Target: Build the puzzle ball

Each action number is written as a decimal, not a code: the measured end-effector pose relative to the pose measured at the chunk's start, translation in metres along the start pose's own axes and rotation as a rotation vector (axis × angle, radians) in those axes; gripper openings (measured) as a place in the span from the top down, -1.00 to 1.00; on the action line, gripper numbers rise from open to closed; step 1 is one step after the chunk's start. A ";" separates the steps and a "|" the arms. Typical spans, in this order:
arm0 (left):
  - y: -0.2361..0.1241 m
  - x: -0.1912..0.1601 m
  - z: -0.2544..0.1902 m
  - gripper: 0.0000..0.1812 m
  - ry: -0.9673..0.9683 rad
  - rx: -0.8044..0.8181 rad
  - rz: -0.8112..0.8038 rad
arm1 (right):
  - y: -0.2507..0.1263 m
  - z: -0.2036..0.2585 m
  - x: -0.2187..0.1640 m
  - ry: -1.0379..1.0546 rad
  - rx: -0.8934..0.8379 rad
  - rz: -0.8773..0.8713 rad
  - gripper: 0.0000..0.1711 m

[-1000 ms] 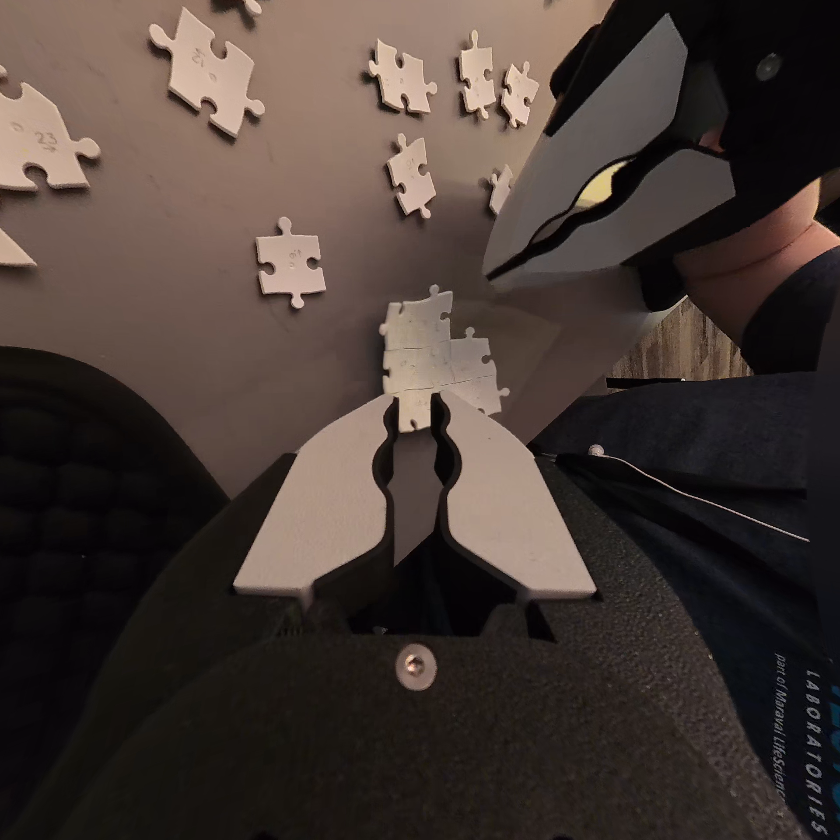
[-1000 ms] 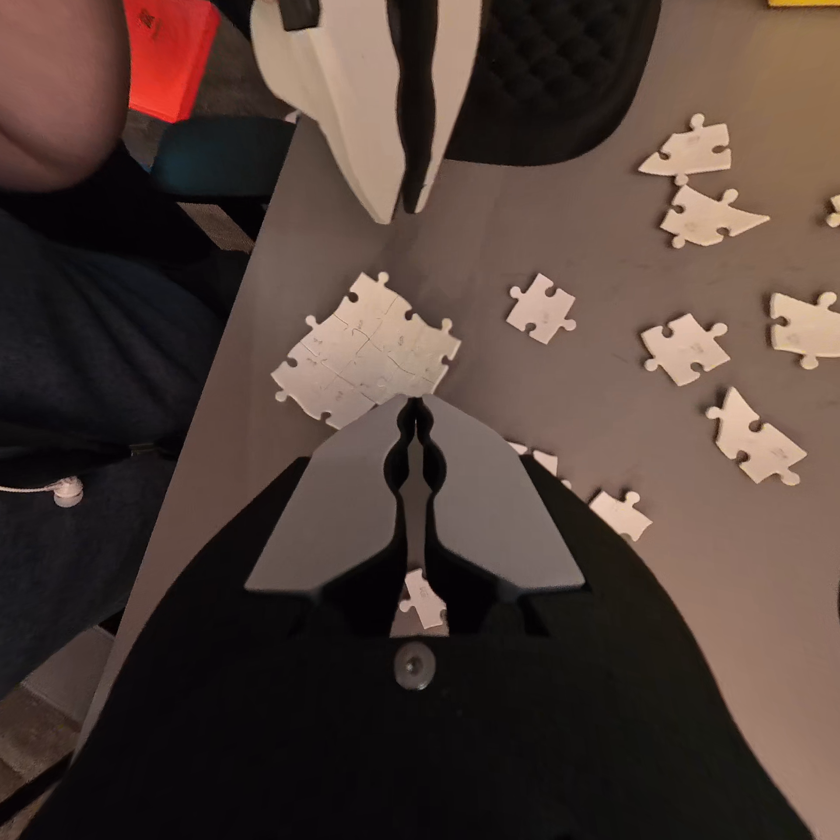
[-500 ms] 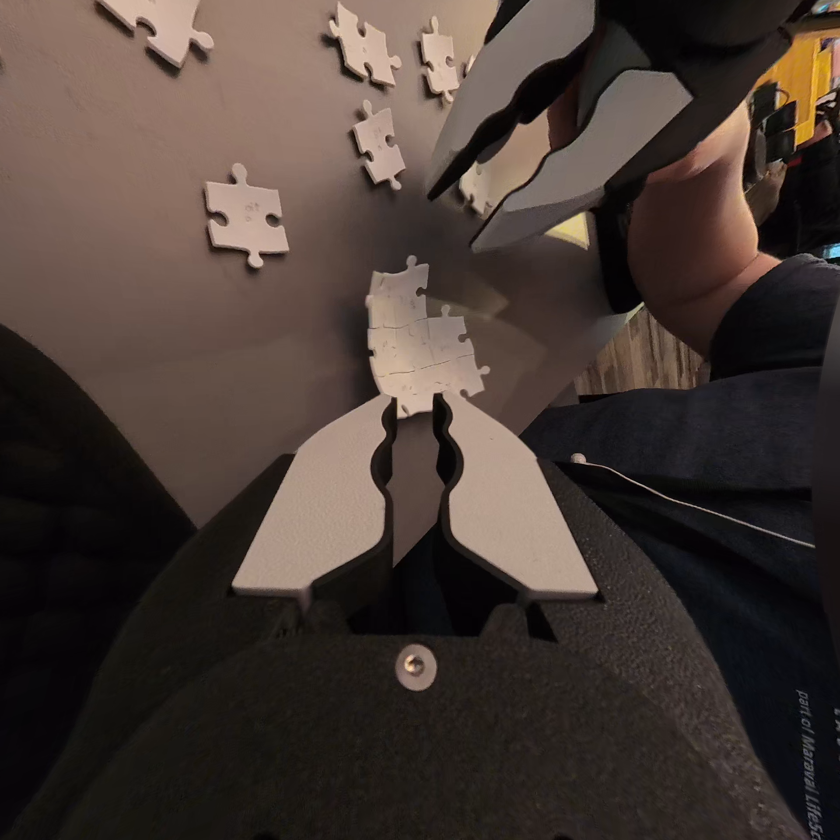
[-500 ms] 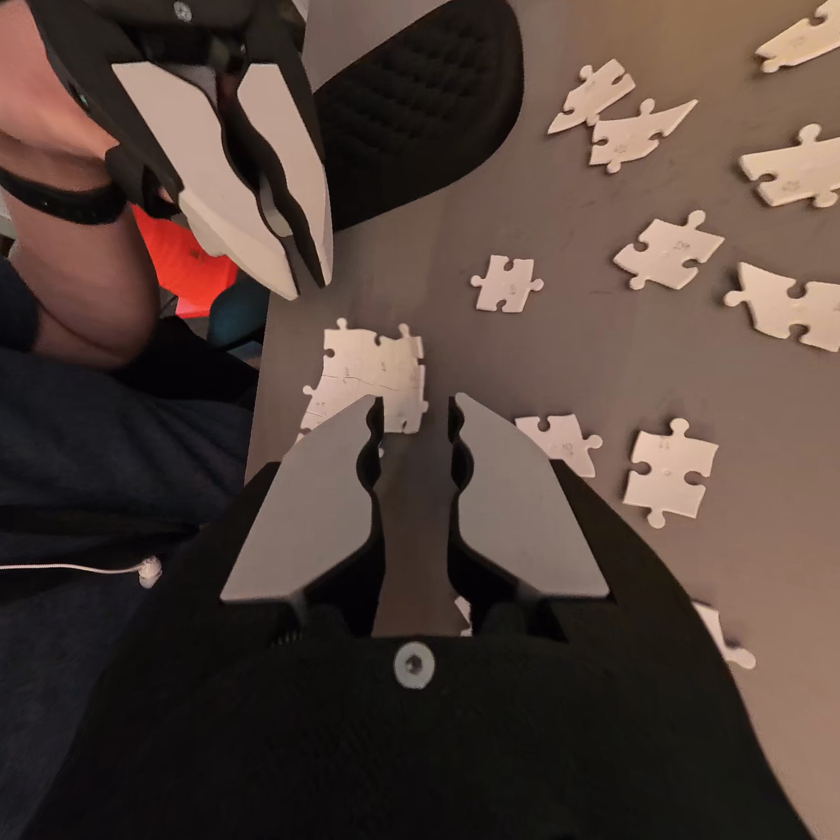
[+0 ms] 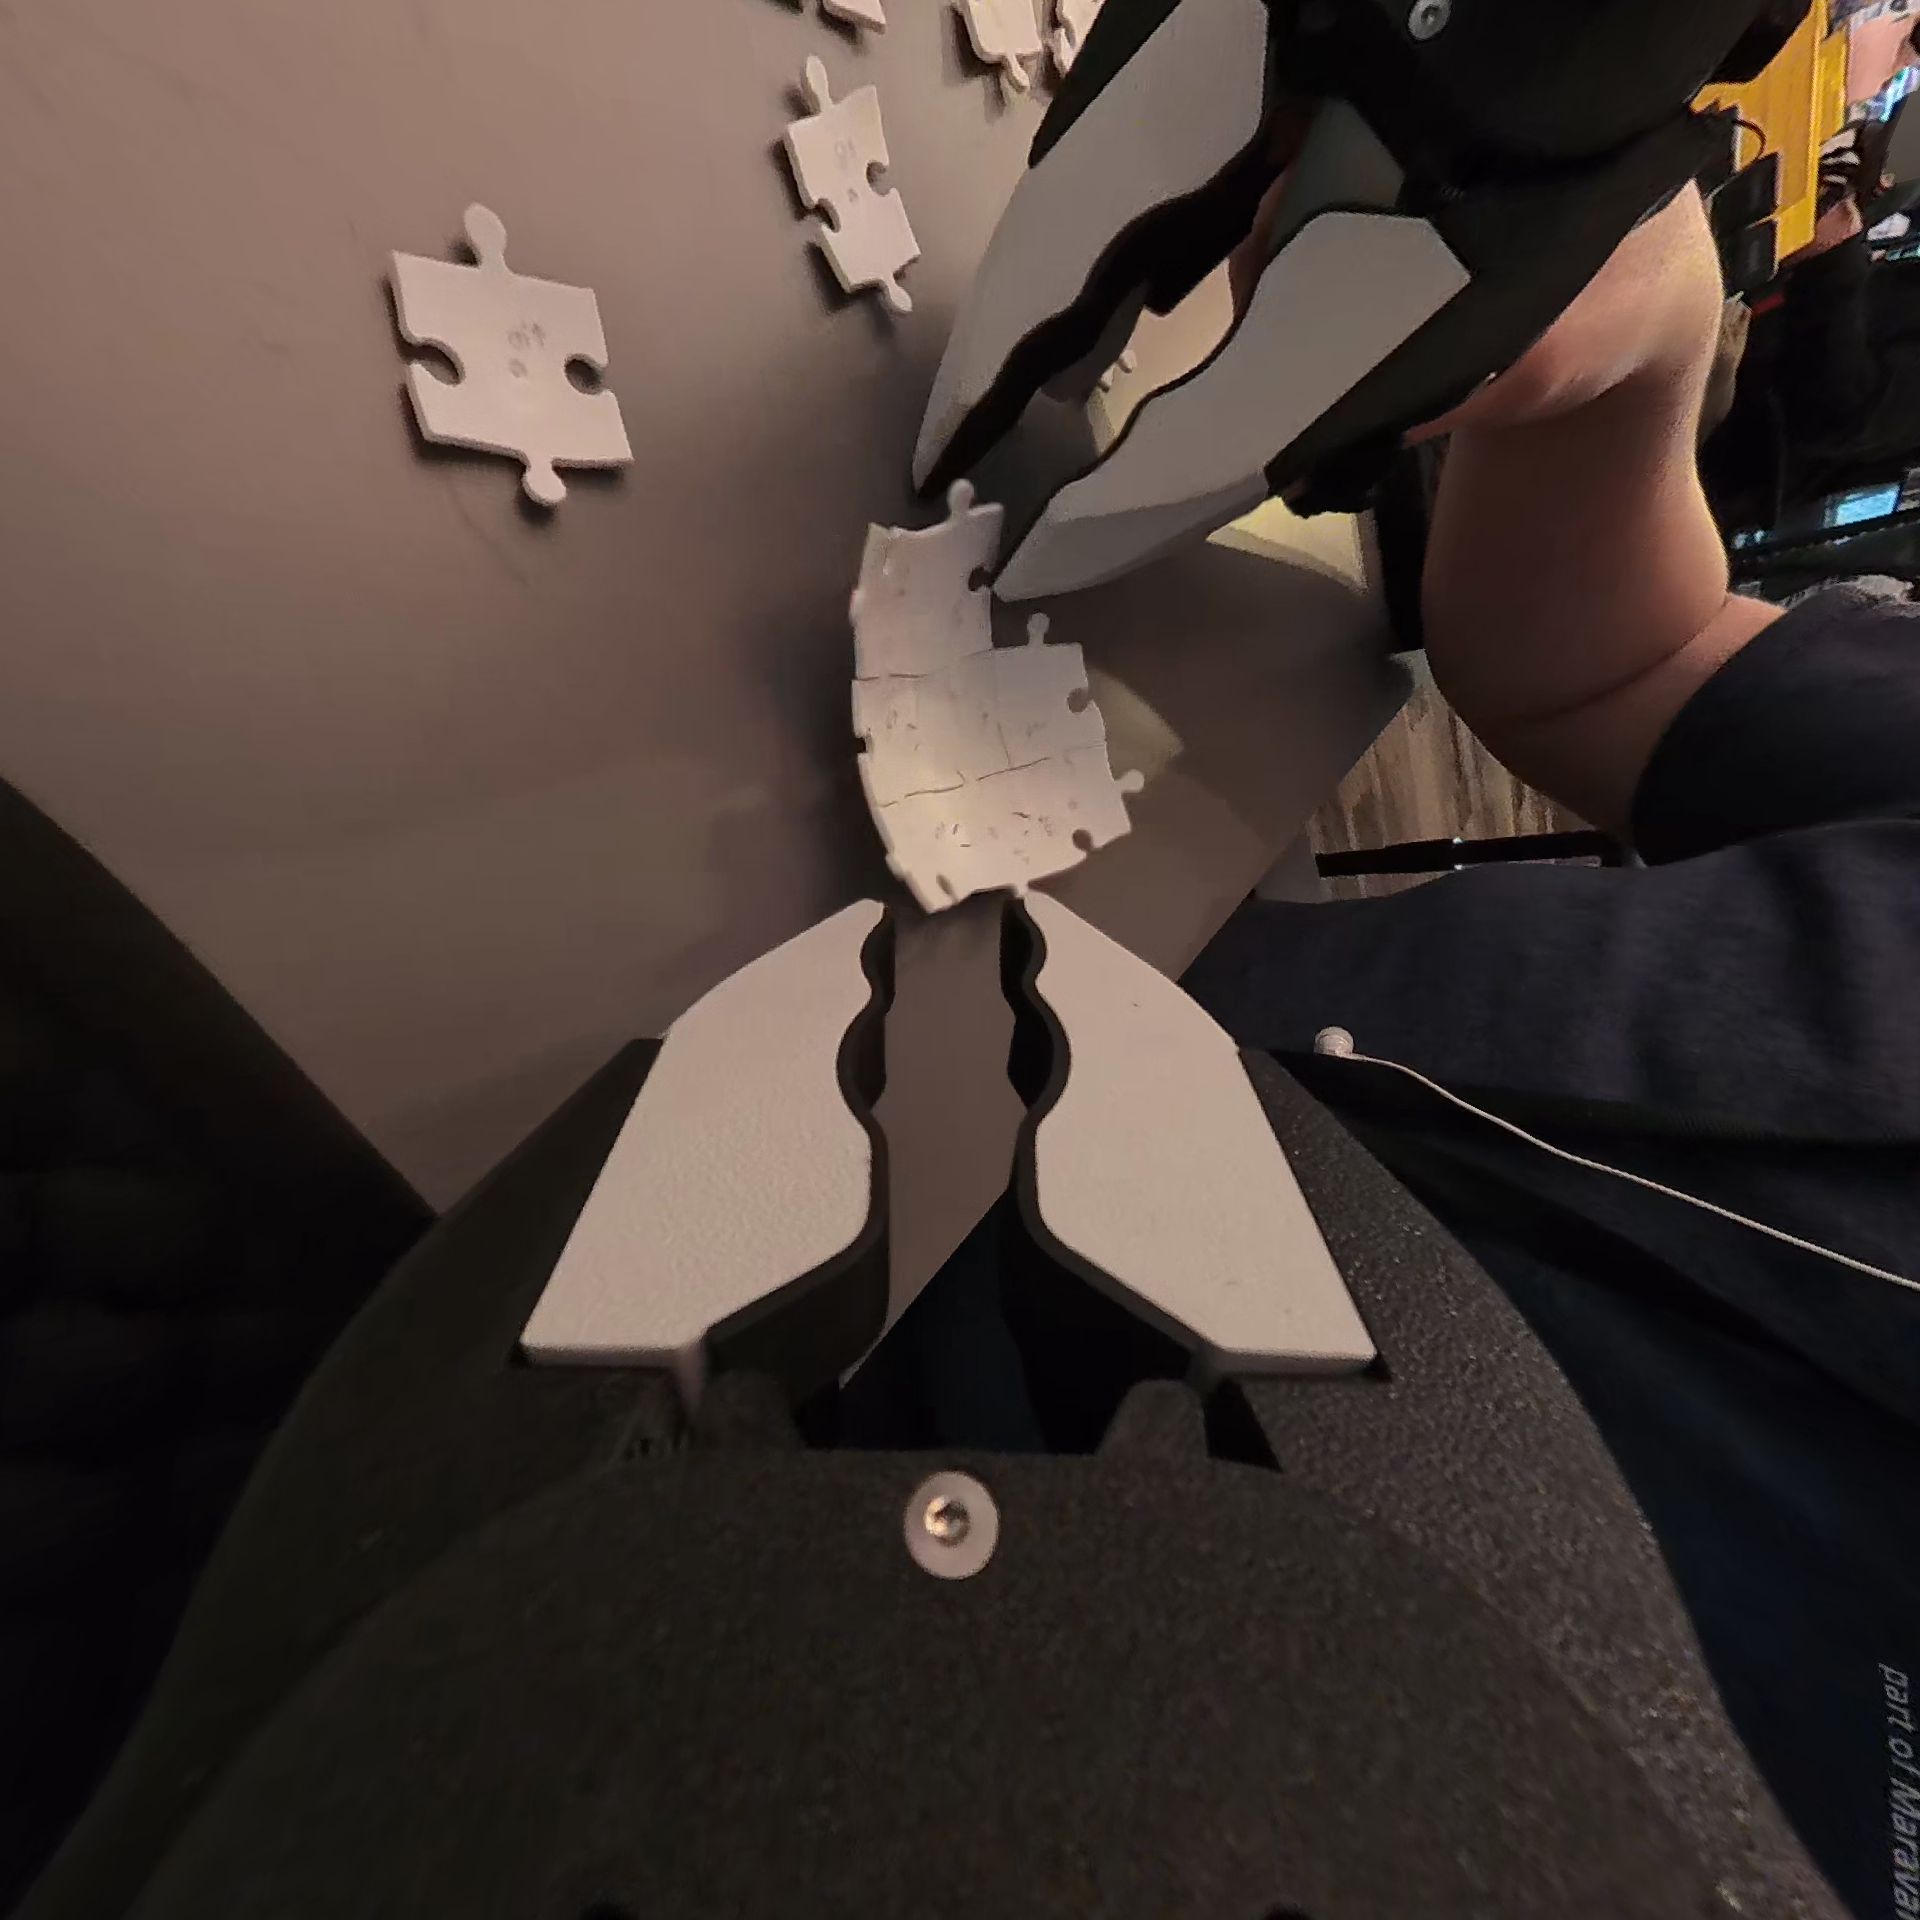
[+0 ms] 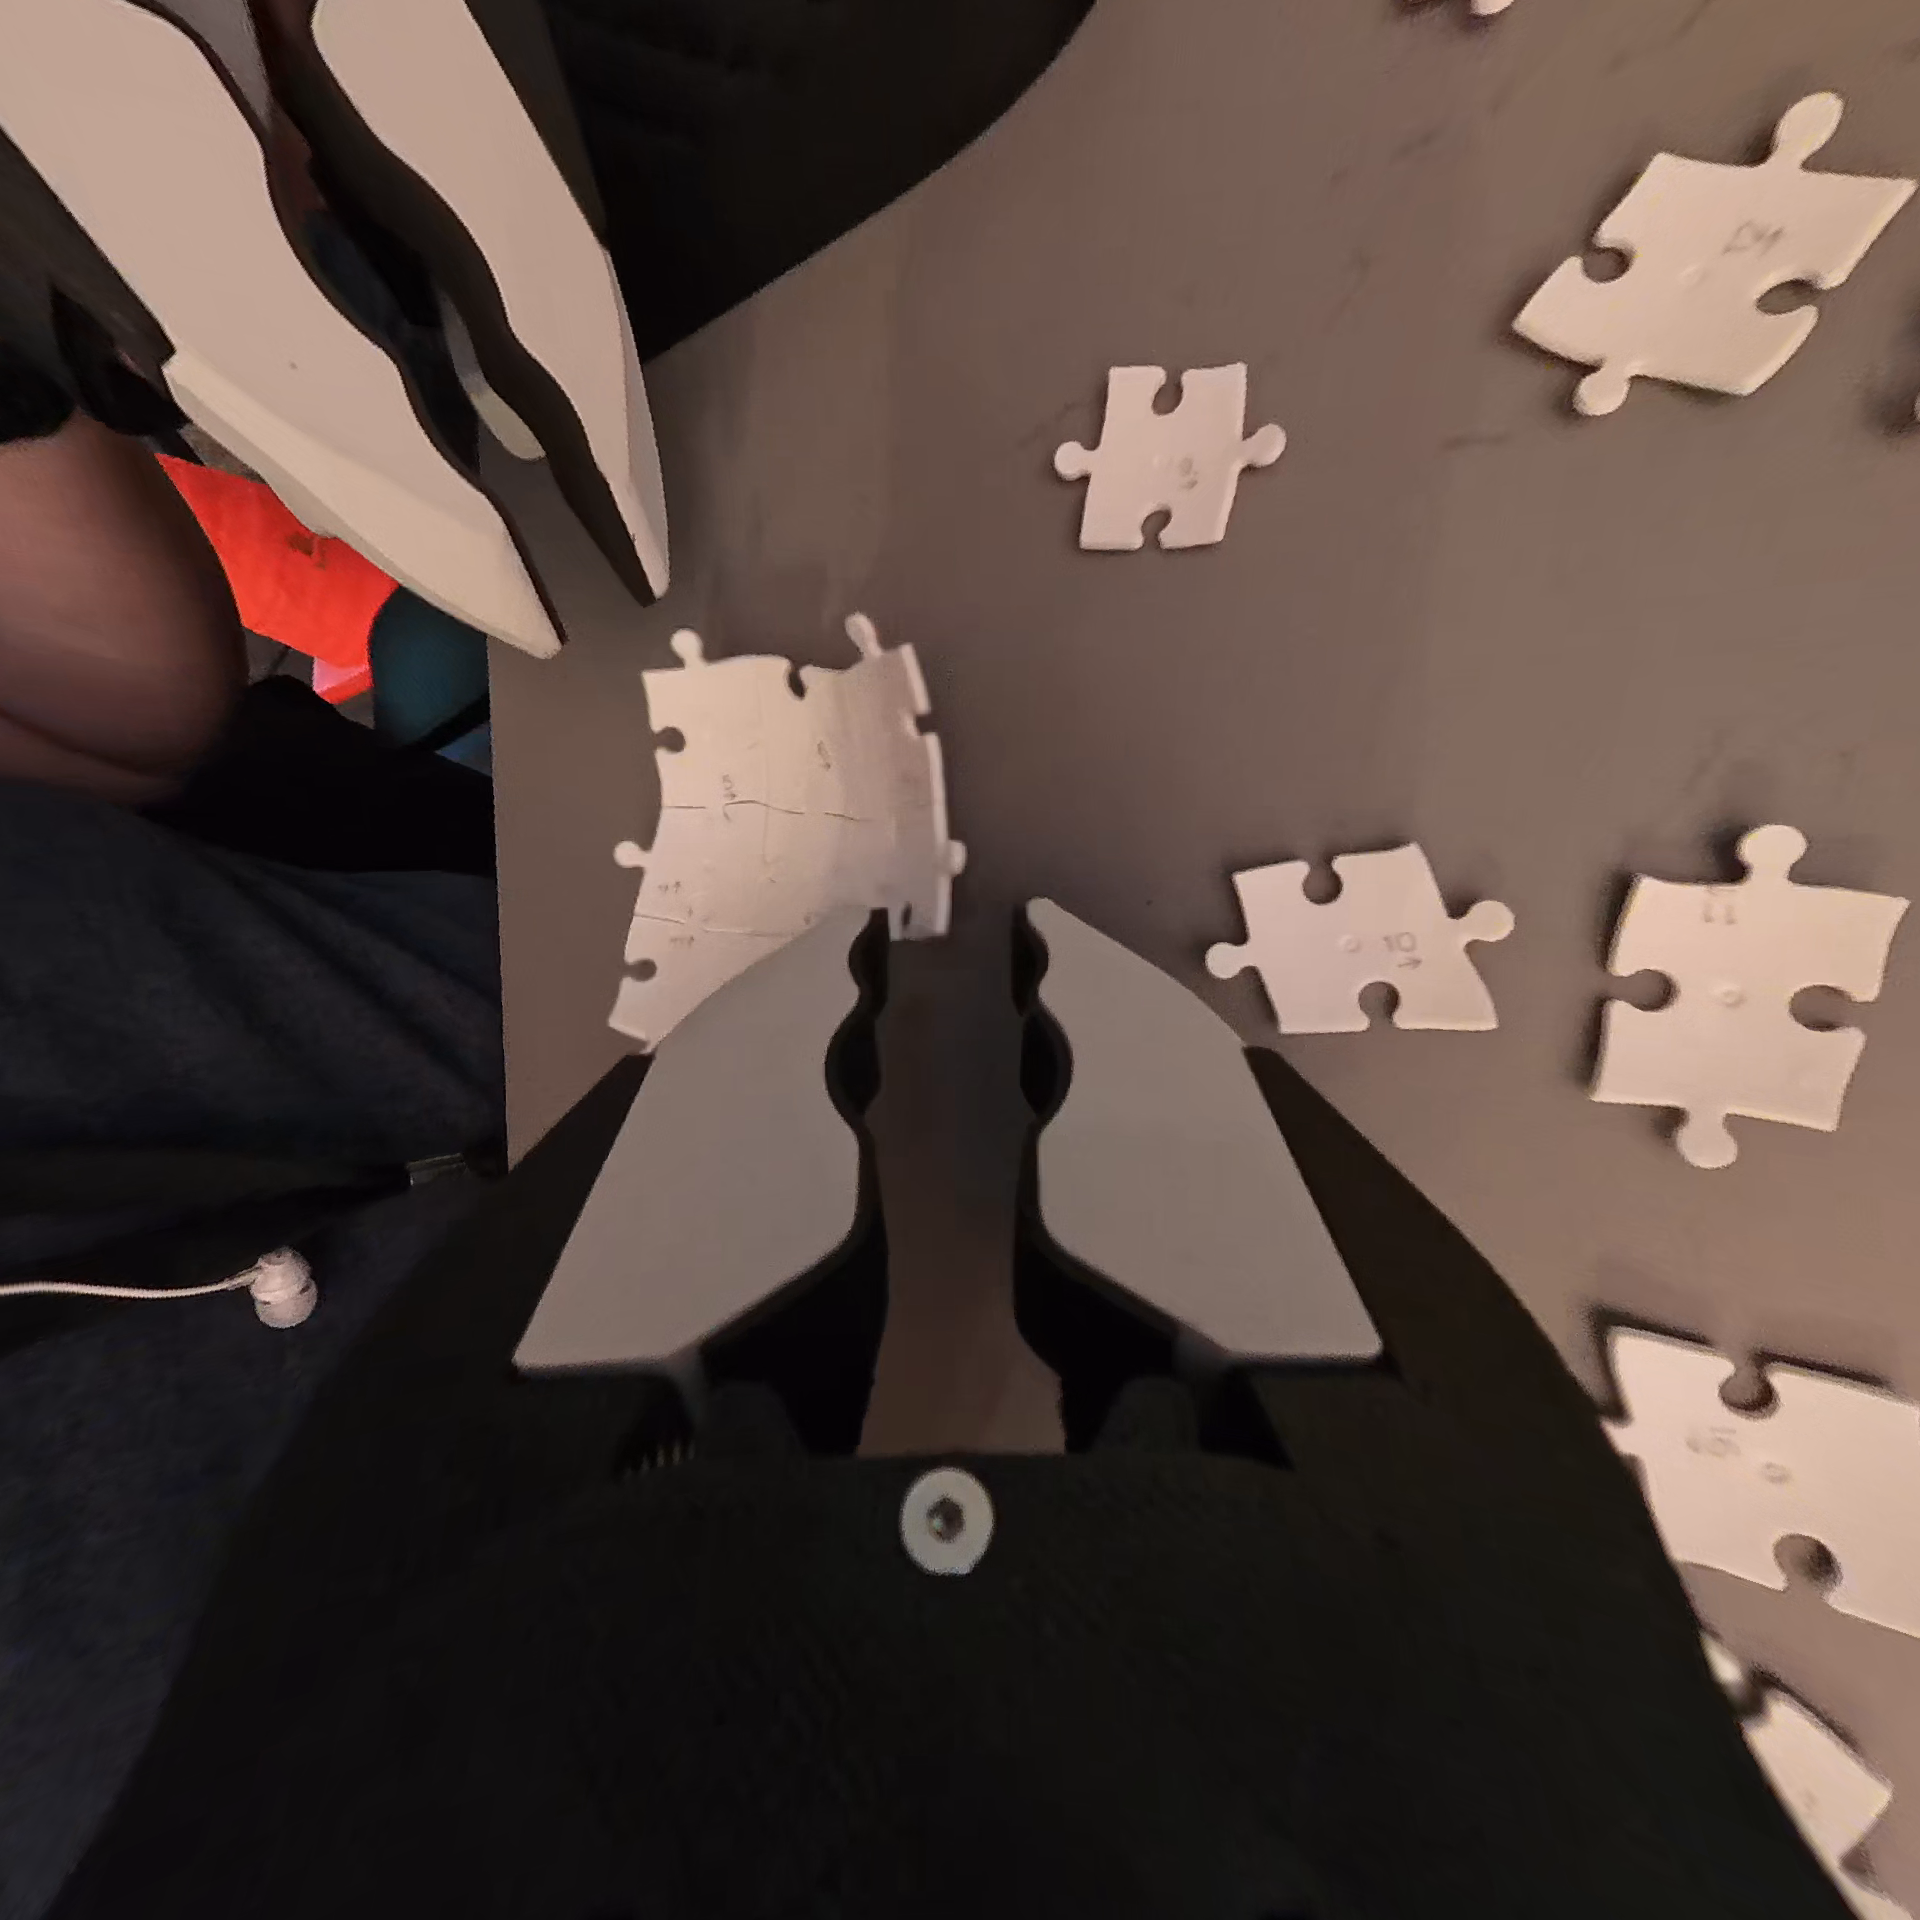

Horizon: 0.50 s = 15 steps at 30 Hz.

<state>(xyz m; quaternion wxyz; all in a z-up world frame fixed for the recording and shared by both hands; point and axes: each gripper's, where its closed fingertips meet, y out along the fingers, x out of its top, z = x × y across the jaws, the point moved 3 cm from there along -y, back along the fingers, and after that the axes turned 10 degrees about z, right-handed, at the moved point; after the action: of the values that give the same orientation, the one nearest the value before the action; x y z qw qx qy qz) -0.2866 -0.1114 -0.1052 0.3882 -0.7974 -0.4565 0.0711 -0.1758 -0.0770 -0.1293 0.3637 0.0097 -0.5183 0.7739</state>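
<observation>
Left wrist view: your left gripper [image 5: 943,914] spread, matte grey fingers with wavy inner edges; curved white cluster of joined puzzle pieces [image 5: 982,727] just ahead of tips on smooth grey table [image 5: 260,675]. Your right gripper [image 6: 951,914] spread too, cluster [image 6: 790,821] beside left tip.

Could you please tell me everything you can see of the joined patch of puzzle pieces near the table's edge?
The joined patch is several white, matte, card-like pieces interlocked into one curved sheet, seams visible, faint markings on top, knobs and sockets along its rim. It lies near the grey table edge. The right gripper, open, overlaps its near corner; the left gripper, open, sits just short of it.
</observation>
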 end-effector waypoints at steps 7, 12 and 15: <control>0.006 -0.006 -0.001 0.79 0.028 -0.045 0.021 | -0.006 -0.002 0.001 0.059 0.026 -0.062 0.72; 0.004 -0.009 0.001 0.79 0.046 -0.065 0.019 | -0.026 -0.001 -0.005 0.090 0.012 -0.217 0.73; 0.000 -0.007 0.003 0.79 0.055 -0.074 -0.002 | -0.038 0.010 -0.013 0.079 0.011 -0.337 0.71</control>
<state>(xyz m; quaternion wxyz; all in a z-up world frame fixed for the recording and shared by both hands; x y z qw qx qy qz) -0.2923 -0.1153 -0.1090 0.3709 -0.8125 -0.4487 0.0319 -0.1476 -0.0847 -0.0999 0.5083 0.0681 -0.4903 0.7047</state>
